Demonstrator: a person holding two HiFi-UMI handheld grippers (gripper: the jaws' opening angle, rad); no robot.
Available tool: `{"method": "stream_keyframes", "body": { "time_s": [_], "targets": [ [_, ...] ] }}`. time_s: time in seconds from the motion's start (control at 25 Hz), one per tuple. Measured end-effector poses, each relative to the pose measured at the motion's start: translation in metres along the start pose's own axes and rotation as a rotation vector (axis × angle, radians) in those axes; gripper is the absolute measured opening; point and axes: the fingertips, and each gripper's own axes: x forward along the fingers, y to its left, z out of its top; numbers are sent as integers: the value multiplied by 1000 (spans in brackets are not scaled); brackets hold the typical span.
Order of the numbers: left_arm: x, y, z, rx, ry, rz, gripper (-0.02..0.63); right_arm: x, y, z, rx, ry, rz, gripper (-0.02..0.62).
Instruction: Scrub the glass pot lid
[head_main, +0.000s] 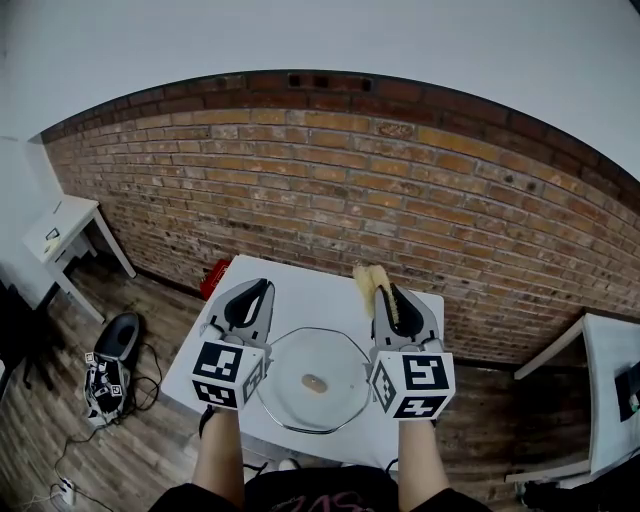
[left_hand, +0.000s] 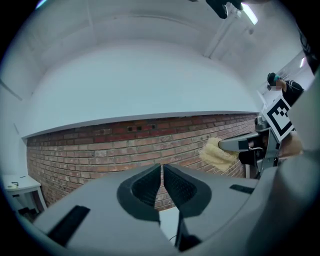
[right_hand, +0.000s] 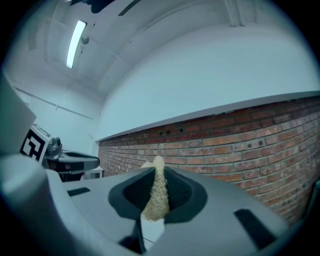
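Directly below and between both claws, the round clear glass pot lid (head_main: 313, 380) lies flat on the white bench (head_main: 300, 290), seemingly equally near each. The right claw (head_main: 388, 290) pinches a yellowish fibrous scrub pad (head_main: 368, 282). The left claw (head_main: 252, 293) is nearly closed and empty. No writing is readable.

The glass pot lid (head_main: 312, 385) lies on the table (head_main: 300, 290), between the left gripper (head_main: 258, 292) and the right gripper (head_main: 392, 300); a sponge (head_main: 368, 280) sits in the right jaws. Behind the table stands a wall (head_main: 330, 190).
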Motion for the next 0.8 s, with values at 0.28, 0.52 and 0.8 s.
{"method": "stream_keyframes", "body": {
  "time_s": [0.28,0.52,0.8],
  "targets": [
    [1,1,-5,9,11,14,26,2,2,-8,-18,-2,1,55],
    [1,4,-3,10,3,21,26,4,5,-8,-22,1,2,55],
    [1,4,-3,5,4,28,26,3,3,-9,-21,4,2,55]
  ]
}}
